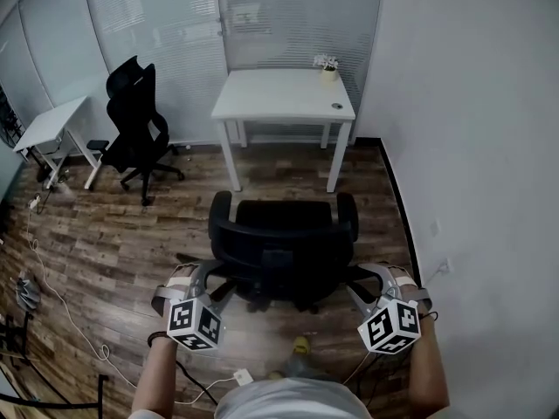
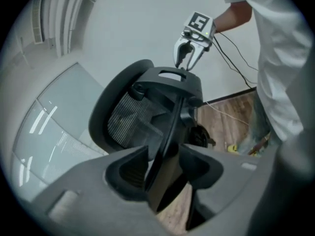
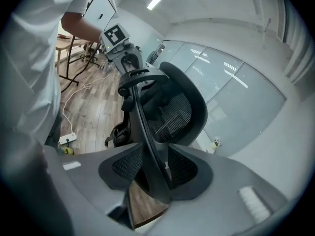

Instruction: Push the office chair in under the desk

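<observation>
Two grips hold the office chair, parked just short of the bench: my left hand-held gripper and right hand-held gripper each clamp its backrest edge, so an uneven shove could swivel it into a bench leg.

Head view: the office chair covers most of its own base; only some legs show. The jaw tips of the left gripper & the right gripper are behind the chair's back there. The 2nd desk is cut off by the left edge, the forearms by the bottom edge. The dark round spot on the white desk is too small to tell. Same for the yellow thing, half hidden by the shirt. Left gripper view: shirt blurred, cut off at right.
</observation>
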